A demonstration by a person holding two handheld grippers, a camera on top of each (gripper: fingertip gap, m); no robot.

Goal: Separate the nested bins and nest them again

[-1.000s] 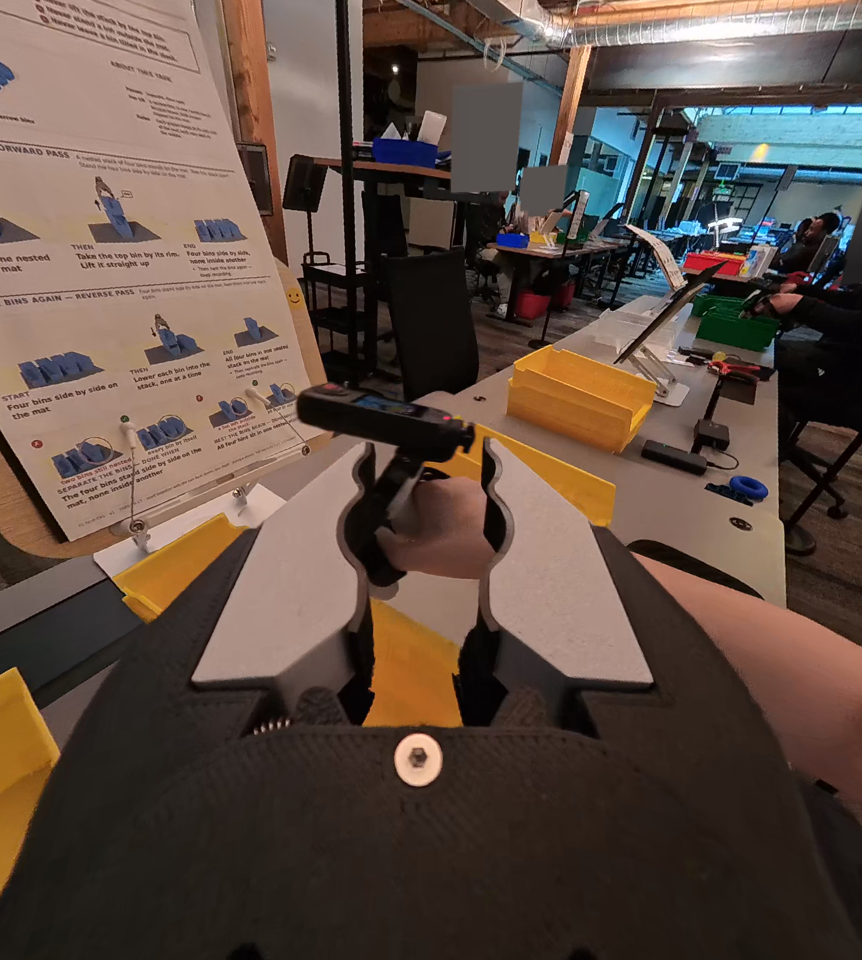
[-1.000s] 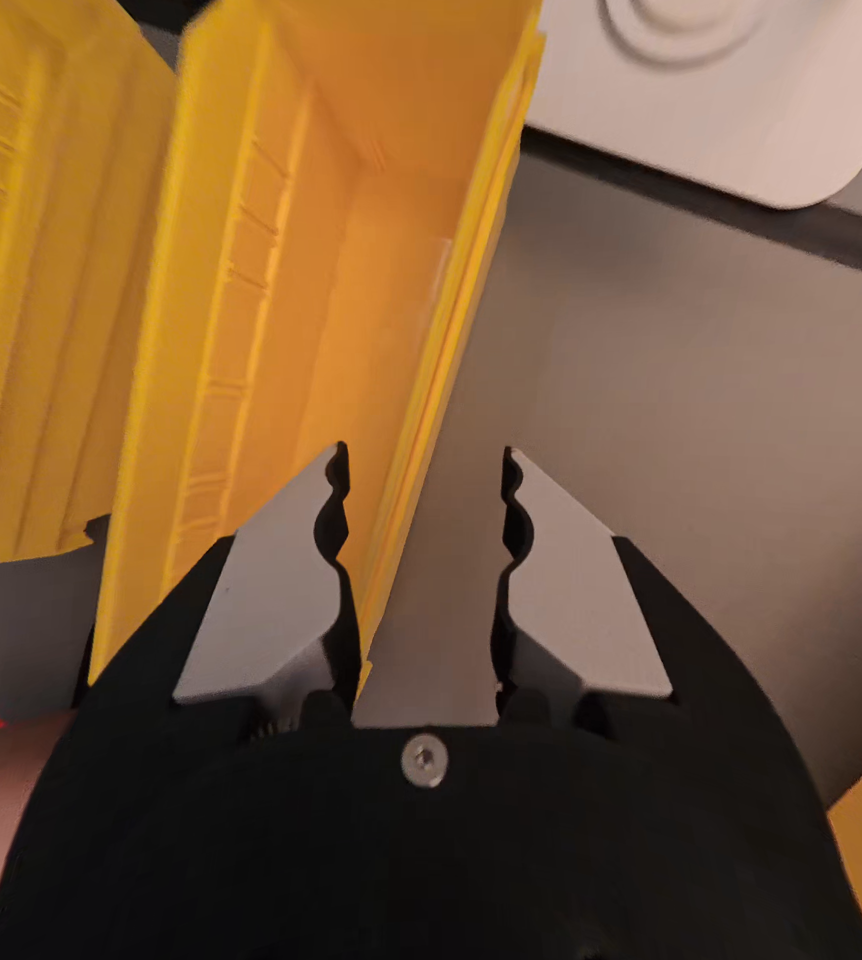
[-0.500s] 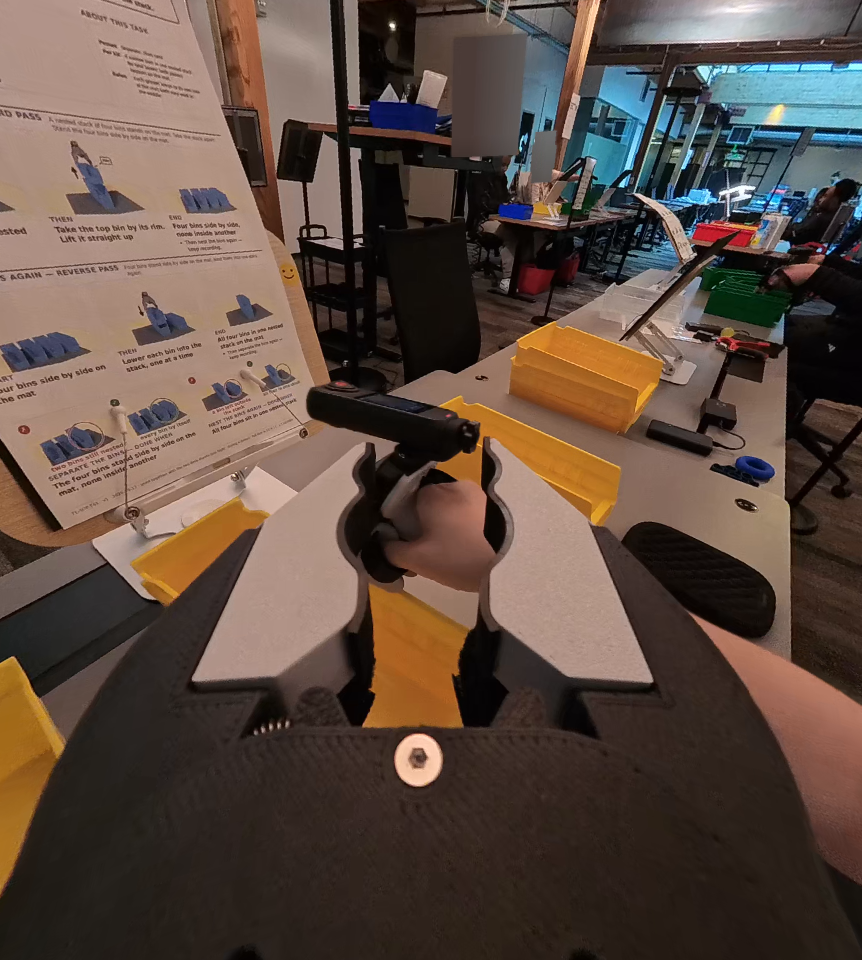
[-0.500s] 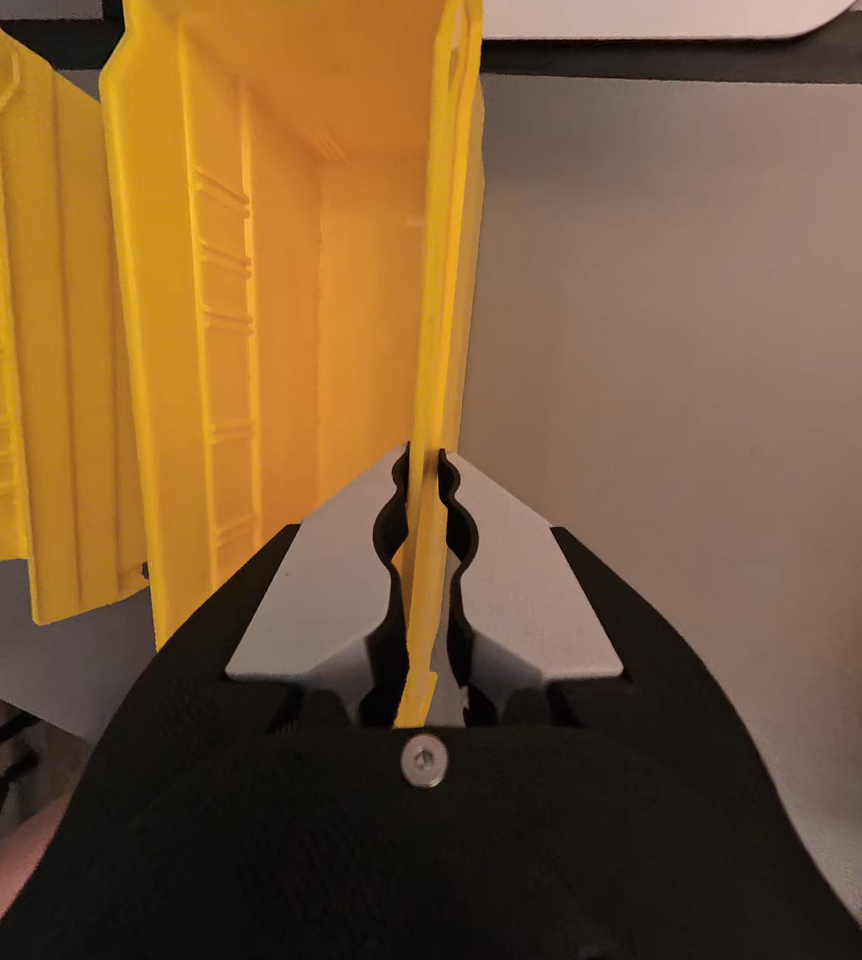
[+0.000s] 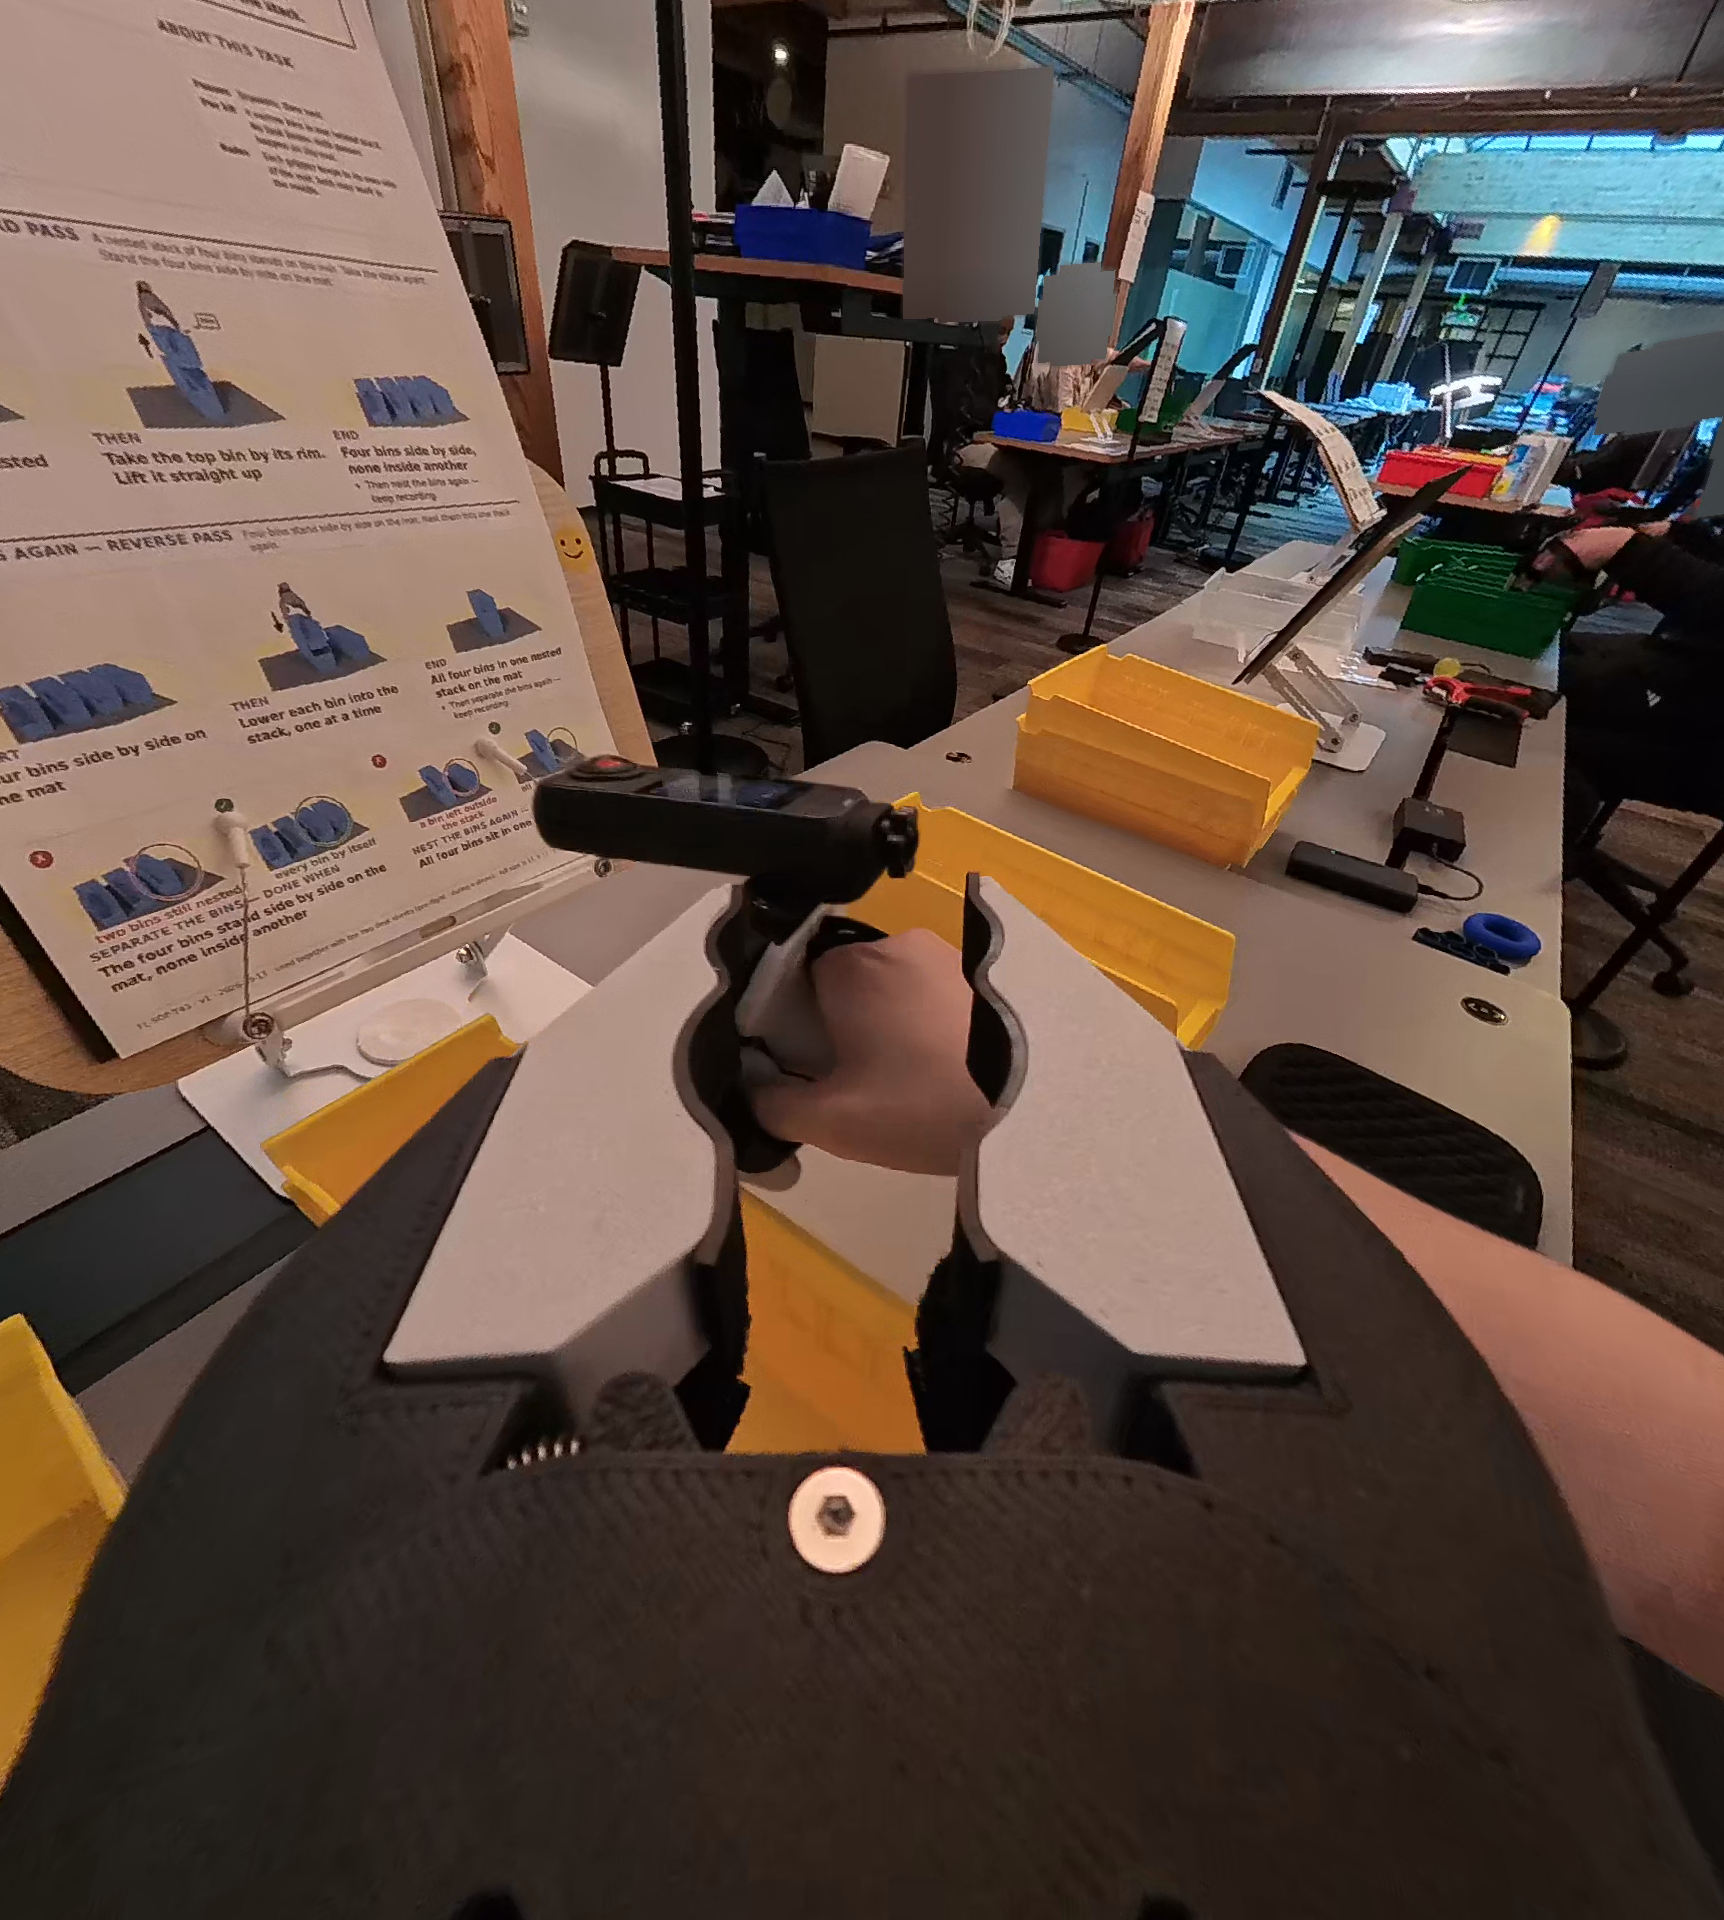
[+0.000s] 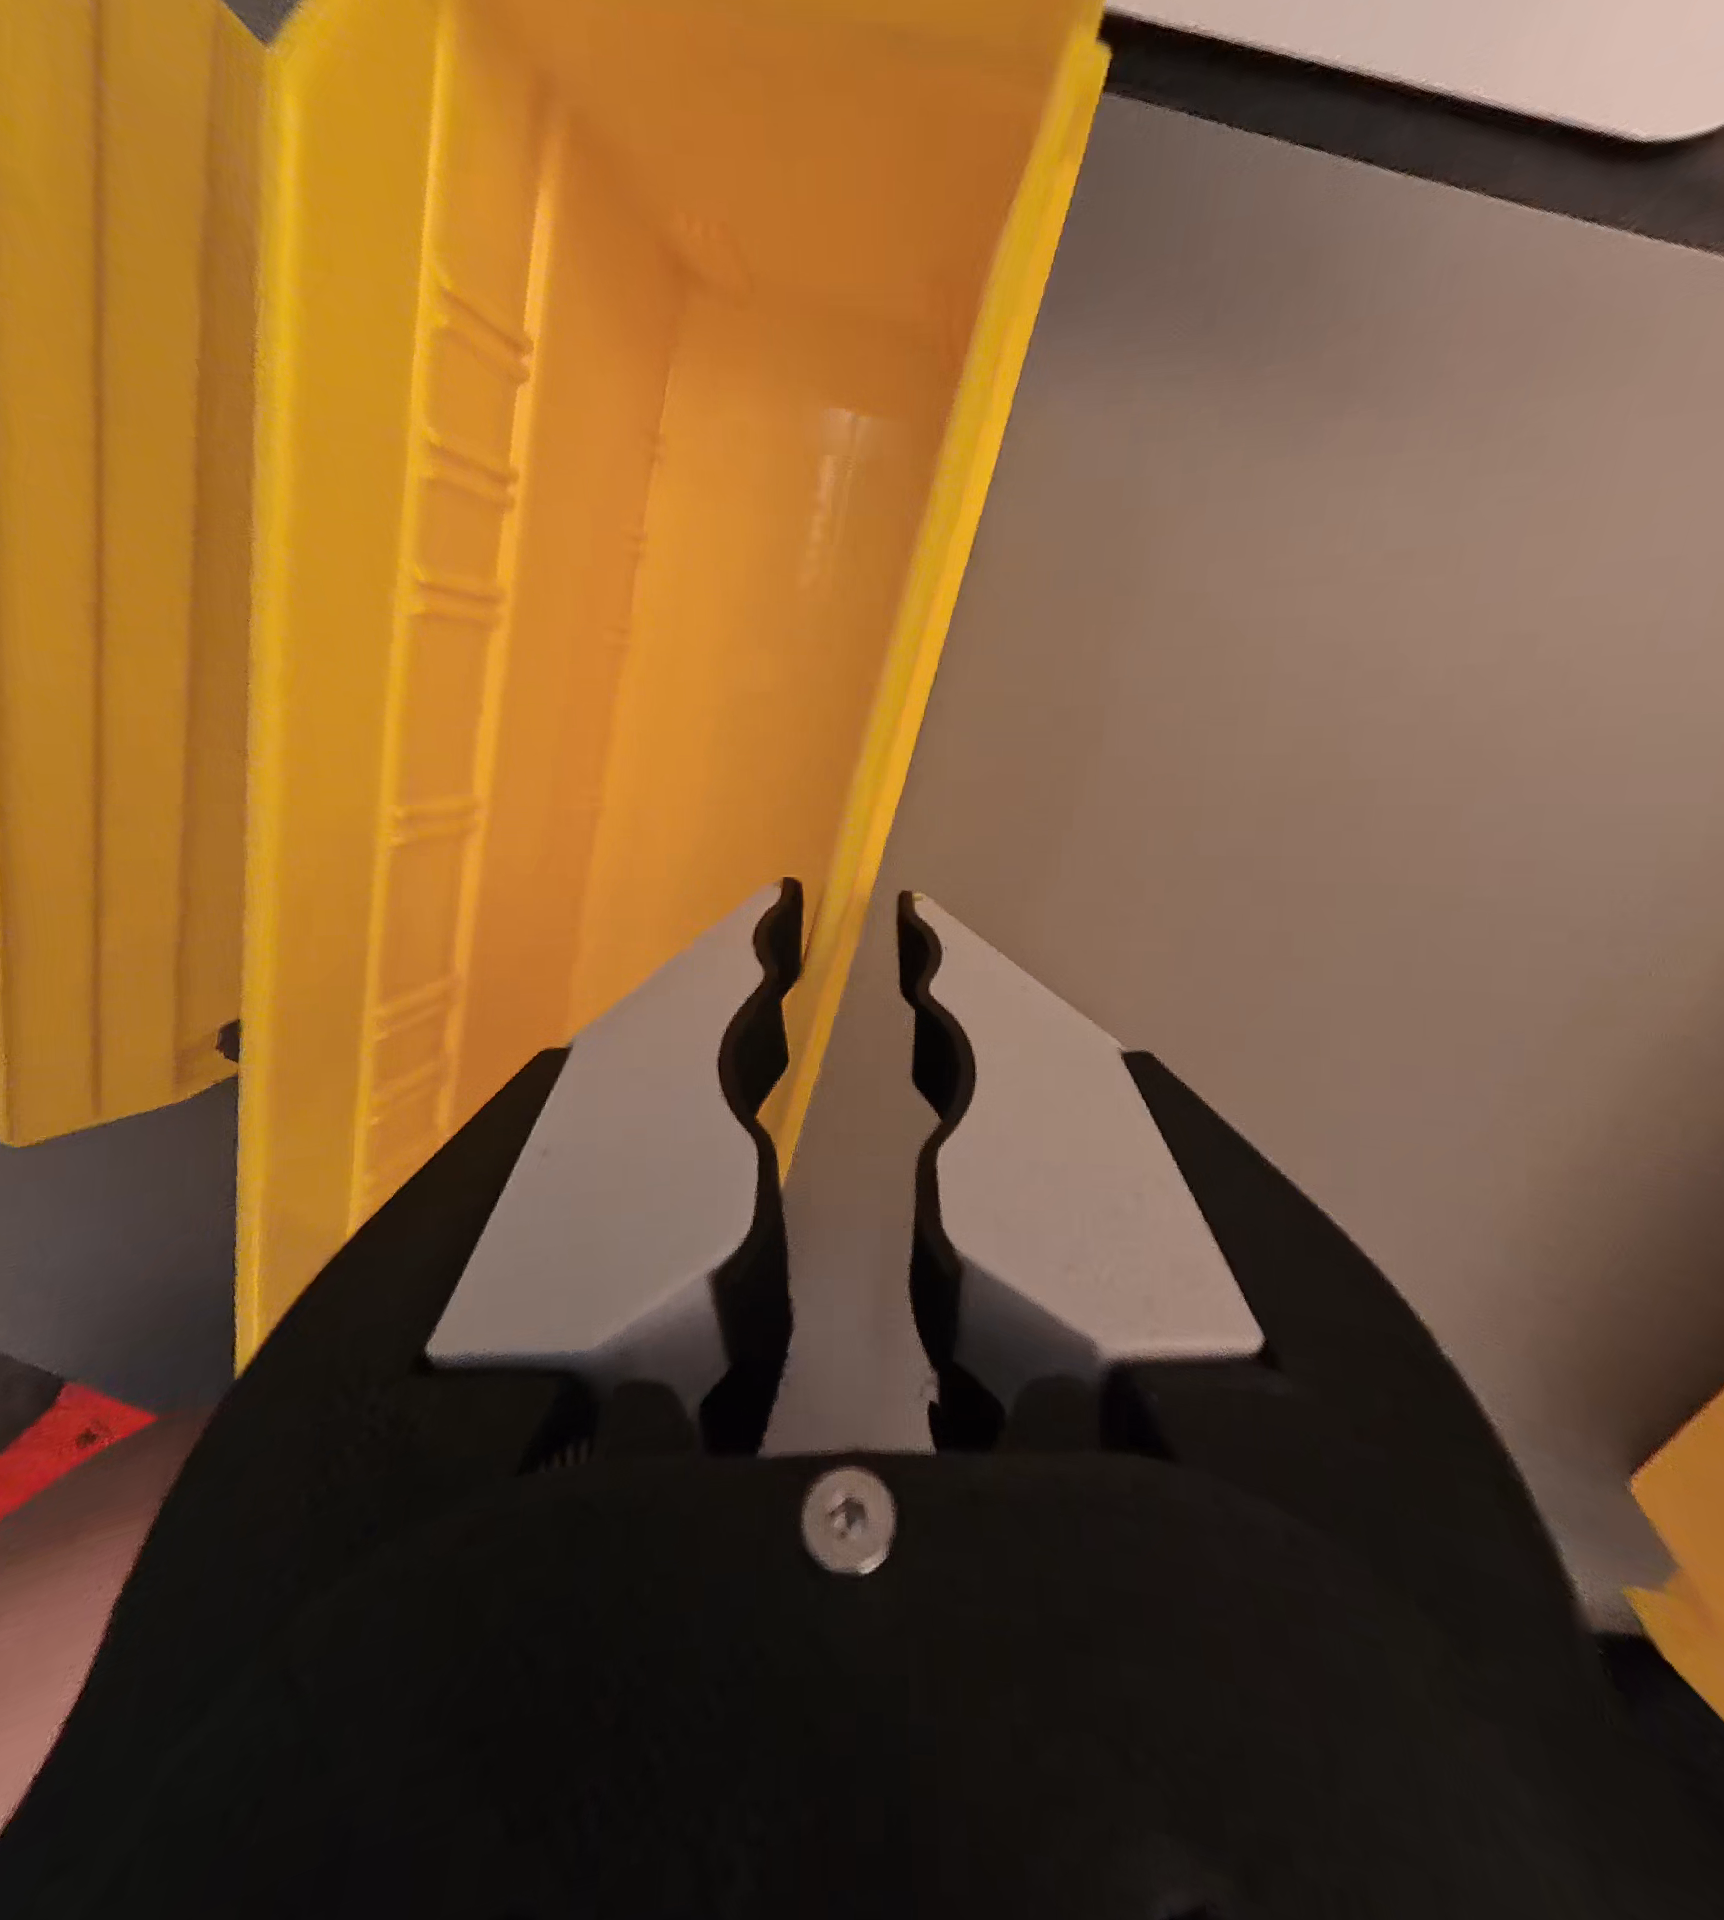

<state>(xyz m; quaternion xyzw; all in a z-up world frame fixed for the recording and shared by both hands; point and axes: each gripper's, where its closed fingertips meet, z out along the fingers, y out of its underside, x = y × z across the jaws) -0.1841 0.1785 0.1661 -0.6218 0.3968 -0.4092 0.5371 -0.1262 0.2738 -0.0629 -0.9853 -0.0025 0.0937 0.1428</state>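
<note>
My right tool is released, straddling the right wall of an open yellow bin that stands on the grey surface; only the inner pad seems to touch the wall, so lifting now could tip or drag it against the neighbouring bin. My left tool gapes on nothing above another bin. The instruction poster bears printed writing; no brand shows on the bins

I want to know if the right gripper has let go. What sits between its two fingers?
In the right wrist view, the yellow bin's side wall stands between the fingers, against the left one; bare grey table shows beside the other.
</note>
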